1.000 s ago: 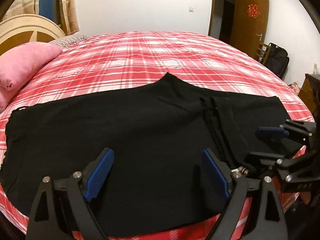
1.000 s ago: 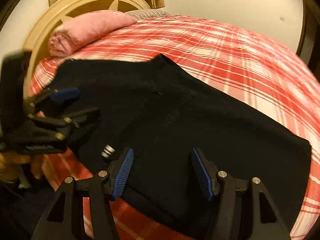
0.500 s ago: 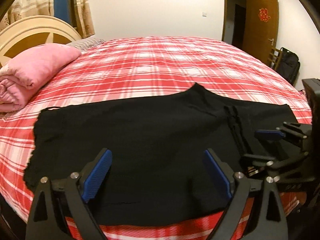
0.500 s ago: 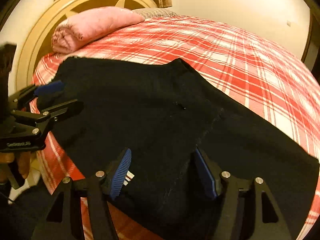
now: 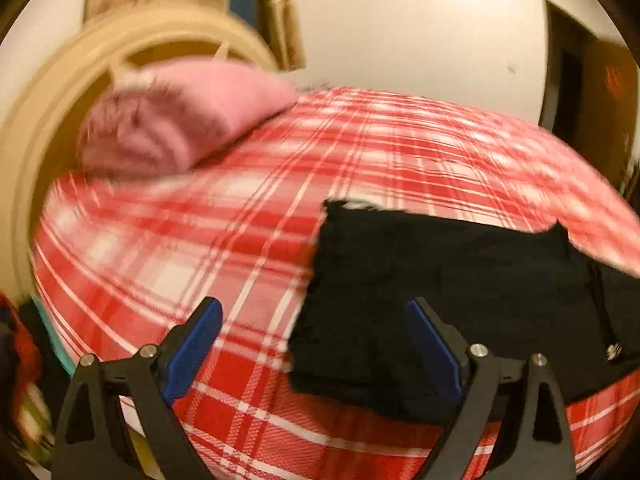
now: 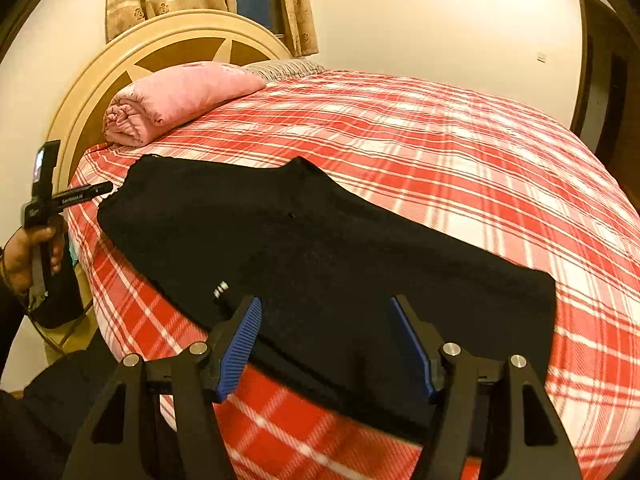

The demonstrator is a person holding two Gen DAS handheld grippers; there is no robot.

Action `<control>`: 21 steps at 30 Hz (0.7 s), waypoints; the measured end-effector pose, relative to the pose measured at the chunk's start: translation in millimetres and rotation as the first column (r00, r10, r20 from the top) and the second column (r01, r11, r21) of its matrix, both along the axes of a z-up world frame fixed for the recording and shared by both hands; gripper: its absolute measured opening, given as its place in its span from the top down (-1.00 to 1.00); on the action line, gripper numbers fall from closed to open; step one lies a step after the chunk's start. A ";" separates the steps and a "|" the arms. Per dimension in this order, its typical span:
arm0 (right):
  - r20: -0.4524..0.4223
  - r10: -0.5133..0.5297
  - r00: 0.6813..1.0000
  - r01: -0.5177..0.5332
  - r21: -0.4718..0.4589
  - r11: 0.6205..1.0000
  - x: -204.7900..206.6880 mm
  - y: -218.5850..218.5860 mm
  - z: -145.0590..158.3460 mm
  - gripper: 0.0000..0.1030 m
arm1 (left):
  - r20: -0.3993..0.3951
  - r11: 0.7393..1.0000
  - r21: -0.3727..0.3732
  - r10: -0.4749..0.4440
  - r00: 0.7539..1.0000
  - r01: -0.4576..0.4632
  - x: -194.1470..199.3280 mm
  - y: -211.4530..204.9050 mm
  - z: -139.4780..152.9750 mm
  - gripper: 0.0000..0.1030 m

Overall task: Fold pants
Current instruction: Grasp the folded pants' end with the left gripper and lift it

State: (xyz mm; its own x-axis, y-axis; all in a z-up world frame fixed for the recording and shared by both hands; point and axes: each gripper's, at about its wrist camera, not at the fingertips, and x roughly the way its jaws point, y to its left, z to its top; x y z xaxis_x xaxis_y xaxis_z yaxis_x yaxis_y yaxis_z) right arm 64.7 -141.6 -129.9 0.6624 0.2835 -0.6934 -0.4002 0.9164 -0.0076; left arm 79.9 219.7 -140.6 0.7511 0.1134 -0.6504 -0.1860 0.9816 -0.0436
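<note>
bare plaid bed point(image 6: 460, 152) beyond pants point(image 6: 320, 248), pink pillow point(image 6: 176, 96) blocking headboard end

pants point(image 6: 320, 248): black; flat; near bed edge; drawstring visible

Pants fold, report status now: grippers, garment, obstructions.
Left gripper open, empty, at the hem end. Right gripper open, empty, over the near edge. Black pants flat on plaid bed. Pink blanket at headboard, well apart.
</note>
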 end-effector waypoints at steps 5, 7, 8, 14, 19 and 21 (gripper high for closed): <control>0.007 0.022 1.000 -0.022 -0.027 0.999 -14.0 -0.1 -6.4 -0.30 | -0.016 0.967 -0.254 -0.020 1.000 0.015 14.7 23.9 -26.9 -0.53; 0.015 0.039 0.999 -0.038 -0.034 0.999 -17.7 2.1 -7.3 -0.30 | -0.022 0.954 -0.296 -0.045 0.999 0.036 25.0 22.8 -37.5 -0.49; 0.019 0.046 0.999 -0.045 -0.040 0.998 -19.4 3.1 -7.3 -0.30 | -0.034 0.950 -0.310 -0.047 0.998 0.034 30.2 22.4 -43.0 -0.44; 0.029 0.062 0.998 -0.061 -0.037 0.997 -22.3 6.6 -9.7 -0.30 | 0.026 0.931 -0.355 -0.082 0.996 0.086 38.1 18.2 -46.4 -0.04; 0.031 0.056 0.998 -0.055 -0.026 0.998 -22.5 5.1 -9.7 -0.30 | 0.022 0.928 -0.355 -0.116 0.993 0.116 35.3 12.2 -35.9 0.38; 0.033 0.053 0.998 -0.053 -0.026 0.998 -22.7 4.3 -9.8 -0.30 | 0.011 0.941 -0.323 -0.106 0.994 0.104 37.6 13.0 -37.4 0.08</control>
State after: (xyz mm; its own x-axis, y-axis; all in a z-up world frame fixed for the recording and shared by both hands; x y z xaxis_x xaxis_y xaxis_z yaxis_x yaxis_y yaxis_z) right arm 42.0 -137.3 -139.7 0.6697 0.3019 -0.6785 -0.4473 0.8933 -0.0441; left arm 117.5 232.7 -178.0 0.7433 -0.1824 -0.6436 -0.0843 0.9289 -0.3605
